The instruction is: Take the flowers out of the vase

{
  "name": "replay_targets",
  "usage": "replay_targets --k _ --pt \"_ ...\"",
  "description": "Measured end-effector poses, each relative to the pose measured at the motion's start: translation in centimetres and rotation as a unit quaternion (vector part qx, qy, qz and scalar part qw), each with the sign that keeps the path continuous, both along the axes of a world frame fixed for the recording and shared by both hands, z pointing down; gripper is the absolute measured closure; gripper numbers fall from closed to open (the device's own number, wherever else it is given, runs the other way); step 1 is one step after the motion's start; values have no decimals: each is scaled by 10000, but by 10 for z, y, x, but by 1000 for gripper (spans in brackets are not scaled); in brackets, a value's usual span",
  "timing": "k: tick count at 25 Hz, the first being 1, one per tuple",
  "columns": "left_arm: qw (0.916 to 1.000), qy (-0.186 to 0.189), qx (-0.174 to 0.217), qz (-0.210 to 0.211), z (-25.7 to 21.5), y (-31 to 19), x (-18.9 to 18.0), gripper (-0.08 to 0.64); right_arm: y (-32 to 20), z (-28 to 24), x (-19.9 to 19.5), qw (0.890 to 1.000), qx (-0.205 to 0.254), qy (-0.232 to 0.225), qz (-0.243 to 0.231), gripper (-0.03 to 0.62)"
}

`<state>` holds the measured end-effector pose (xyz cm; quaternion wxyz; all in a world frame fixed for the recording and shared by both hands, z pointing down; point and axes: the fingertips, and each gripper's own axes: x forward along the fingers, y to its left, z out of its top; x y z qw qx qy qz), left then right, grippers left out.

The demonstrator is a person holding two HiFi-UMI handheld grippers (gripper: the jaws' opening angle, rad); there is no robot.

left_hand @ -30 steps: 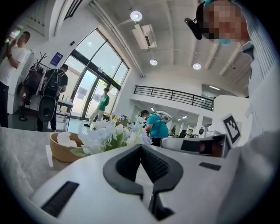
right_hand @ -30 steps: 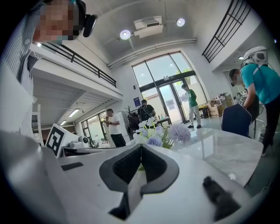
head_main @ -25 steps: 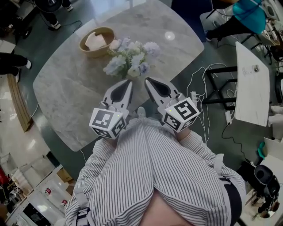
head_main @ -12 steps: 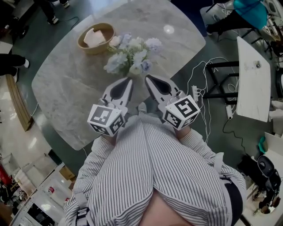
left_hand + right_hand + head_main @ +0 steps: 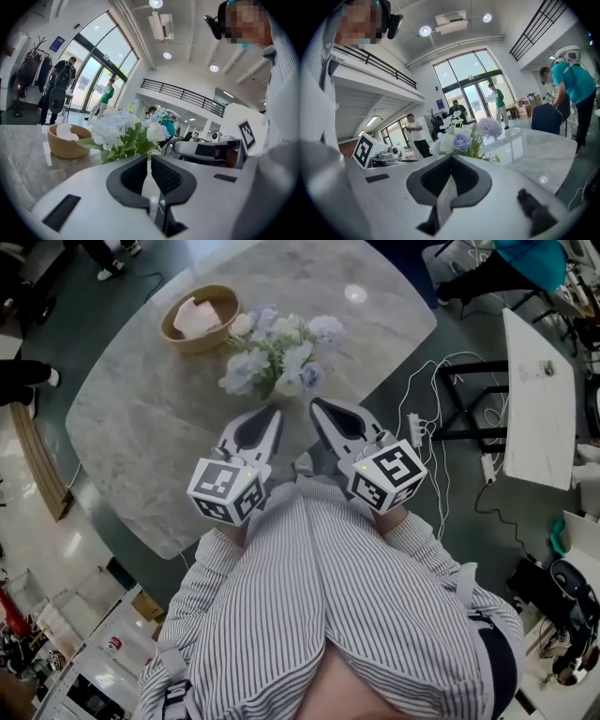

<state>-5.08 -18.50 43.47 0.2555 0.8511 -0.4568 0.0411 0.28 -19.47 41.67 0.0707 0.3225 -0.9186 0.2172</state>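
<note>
A bunch of white, pale blue and lilac flowers point(image 5: 277, 357) stands near the middle of the marble table point(image 5: 141, 418); its vase is hidden beneath the blooms. My left gripper point(image 5: 275, 412) and right gripper point(image 5: 316, 406) lie side by side just short of the bunch, both pointing at it. Both are shut with nothing between the jaws. In the left gripper view the flowers point(image 5: 122, 133) rise right beyond the closed tips point(image 5: 149, 157). The right gripper view shows the flowers point(image 5: 464, 136) just past its closed tips point(image 5: 451, 156).
A wooden bowl point(image 5: 199, 317) with something white in it sits behind and left of the flowers. A white desk point(image 5: 539, 399) and loose cables point(image 5: 441, 427) lie off the table's right side. Several people stand in the hall beyond.
The left gripper has dipped slightly. Both grippers stay shut in front of the flowers, and the head view has shifted a little.
</note>
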Motion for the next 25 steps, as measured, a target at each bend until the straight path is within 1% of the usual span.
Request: replay_targets --k 2,3,5,8,12,15,19,25 --pt "10000 -68 -16 -21 2 -1 -1 541 0 2 -1 10000 -26 11 -5 578" --pt "9999 -96 -41 -4 4 -1 -2 520 1 3 -1 10000 -36 13 -6 578" --pt "9998 -132 -139 43 10 -1 -2 445 1 5 -2 10000 -54 10 -2 577" --pt "9995 -174 -270 -2 18 0 -4 406 2 6 -3 10000 -77 22 -12 578" --pt "9988 -281 -390 -78 27 -5 -11 327 0 6 -3 10000 -81 44 11 578" --pt "9979 -397 -478 -184 36 -9 -21 297 -2 7 -2 9999 -75 82 51 578" --pt "9970 -375 -603 -310 45 -12 -30 279 -5 9 -1 9999 -106 76 108 577" --pt "9963 -411 -589 -472 48 -17 -42 254 -6 11 -2 9998 -98 120 118 577"
